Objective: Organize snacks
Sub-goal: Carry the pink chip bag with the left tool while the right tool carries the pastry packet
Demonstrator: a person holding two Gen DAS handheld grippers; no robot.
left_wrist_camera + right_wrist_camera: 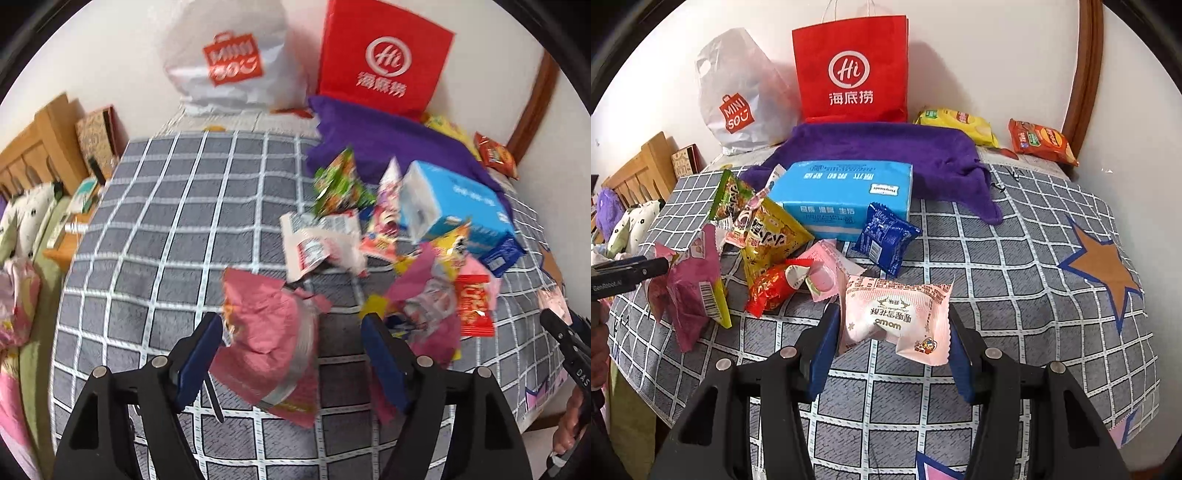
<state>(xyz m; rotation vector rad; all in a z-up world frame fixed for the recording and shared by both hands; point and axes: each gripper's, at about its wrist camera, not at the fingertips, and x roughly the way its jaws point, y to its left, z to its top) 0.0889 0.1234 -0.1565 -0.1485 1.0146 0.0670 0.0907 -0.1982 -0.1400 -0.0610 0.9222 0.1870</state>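
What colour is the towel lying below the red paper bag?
Purple towel; the right wrist view shows it best.

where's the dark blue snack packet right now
In the right wrist view the dark blue packet lies on the checked cloth left of centre, leaning against the front right corner of the light blue box, behind the pale pink packet.

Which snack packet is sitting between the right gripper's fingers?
The pale pink packet with "omom" printed on it, between the right gripper fingers; the other snacks lie piled by the blue box.
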